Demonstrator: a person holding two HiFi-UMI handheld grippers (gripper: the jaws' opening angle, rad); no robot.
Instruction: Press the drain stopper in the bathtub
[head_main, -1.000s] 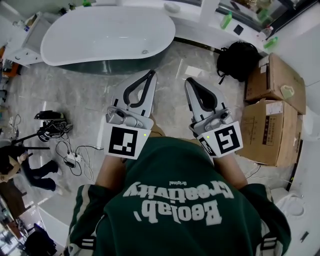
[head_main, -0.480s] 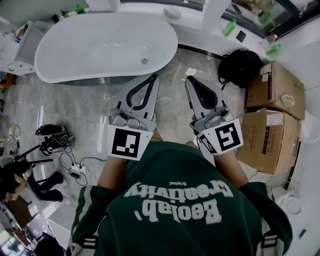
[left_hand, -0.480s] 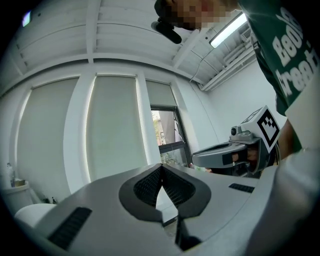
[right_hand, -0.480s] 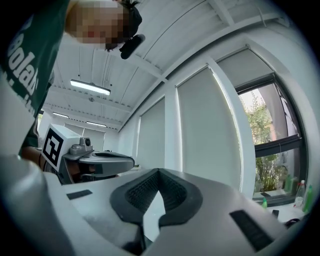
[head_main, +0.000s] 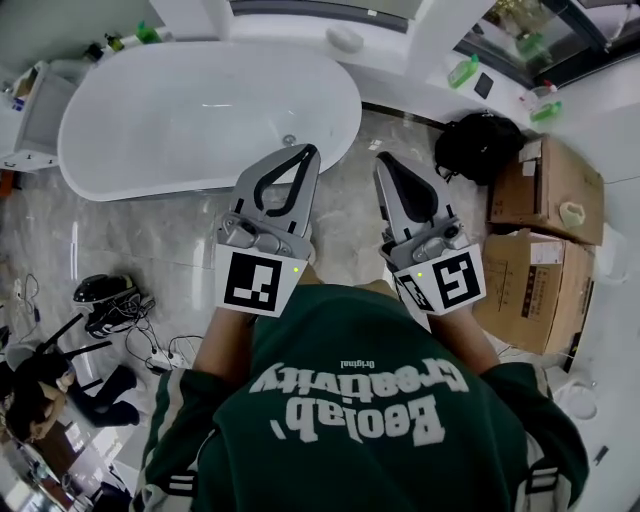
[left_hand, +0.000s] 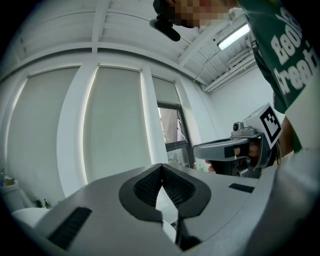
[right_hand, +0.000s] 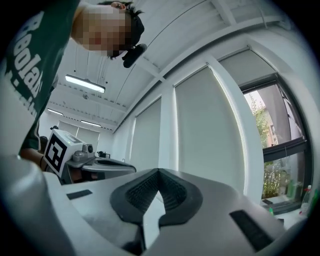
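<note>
Bathroom, marble floor (head_main: 180, 235). Left claw (head_main: 308, 152) and right claw (head_main: 382, 160) are both closed tip-to-tip and empty, side by side, pointing toward the bathtub (head_main: 200, 100). Tub long axis runs left-right. Drain stopper (head_main: 289, 140) sits on its bottom near the right end, untouched.

Bathtub (head_main: 200, 110) ahead, drain stopper (head_main: 289, 140) (small)

The room is bright and even: daylight glows through the pale blinds (left_hand: 110, 125), and a ceiling strip light (right_hand: 85, 84) adds more. The white bathtub (head_main: 150, 110) shines softly, with faint shadows. Both gripper views bend hard toward dark rims, and the nearest surfaces look slightly soft.
</note>
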